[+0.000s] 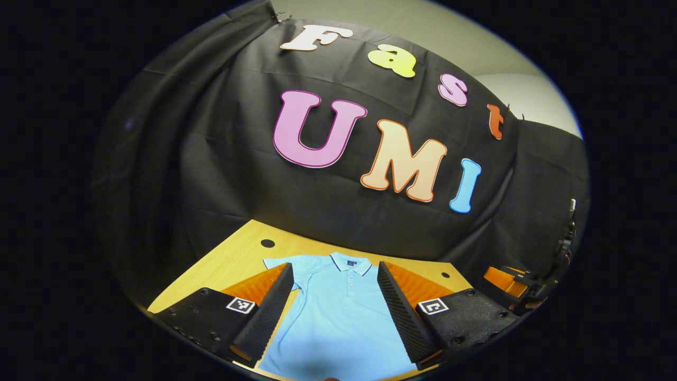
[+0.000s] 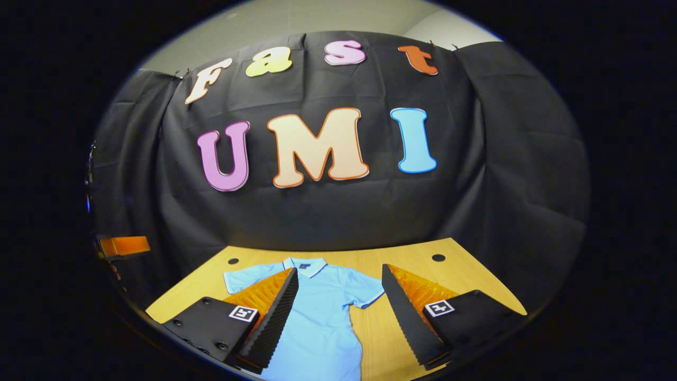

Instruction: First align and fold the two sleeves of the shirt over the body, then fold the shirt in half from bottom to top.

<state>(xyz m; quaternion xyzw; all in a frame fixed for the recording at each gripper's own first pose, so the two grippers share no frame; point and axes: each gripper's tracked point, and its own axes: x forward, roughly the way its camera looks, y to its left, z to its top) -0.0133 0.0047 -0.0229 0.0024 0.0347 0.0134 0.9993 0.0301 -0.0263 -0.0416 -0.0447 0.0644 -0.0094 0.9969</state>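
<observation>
1. In the left gripper view, the left gripper (image 1: 334, 317) is held wide apart, nothing between its fingers, above the light blue shirt (image 1: 338, 323) spread flat on the wooden table (image 1: 232, 259).
2. In the right gripper view, the right gripper (image 2: 338, 323) is likewise spread wide and empty; both short sleeves (image 2: 367, 292) are seen unfolded.
3. Square coded markers (image 2: 243, 313) are carried on the fingers; no legible writing is made out.

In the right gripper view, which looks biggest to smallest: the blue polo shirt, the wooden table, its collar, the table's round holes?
1. Wooden table
2. Blue polo shirt
3. Collar
4. Round holes, both alike
</observation>
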